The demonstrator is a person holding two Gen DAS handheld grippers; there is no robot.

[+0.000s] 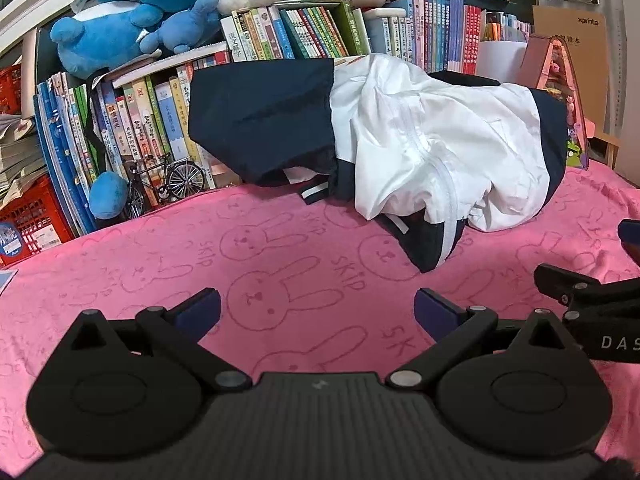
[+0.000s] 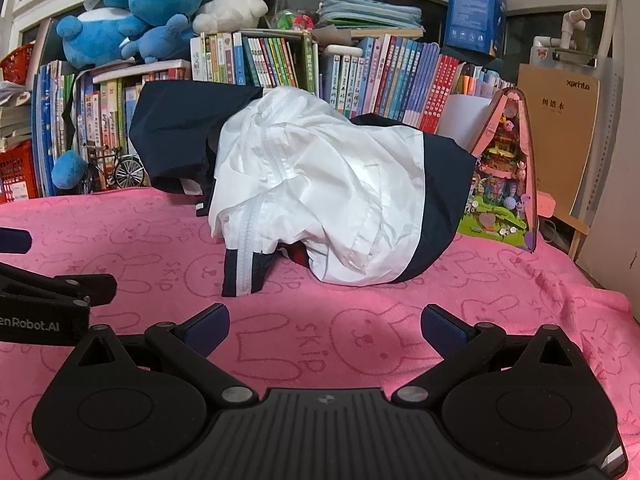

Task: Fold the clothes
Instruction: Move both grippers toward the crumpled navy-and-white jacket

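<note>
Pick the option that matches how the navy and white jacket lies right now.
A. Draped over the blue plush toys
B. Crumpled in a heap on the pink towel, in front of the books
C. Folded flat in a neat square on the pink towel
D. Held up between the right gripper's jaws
B: the jacket sits bunched on the pink towel before the books, and both grippers' jaws stand open and empty.

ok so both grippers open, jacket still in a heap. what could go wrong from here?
1. The jacket leans on the books and the model bicycle; pulling it may topple them.
2. The jacket is bunched in layers; a pinch may catch several.
3. The left gripper and right gripper sit close; they may collide.
</note>
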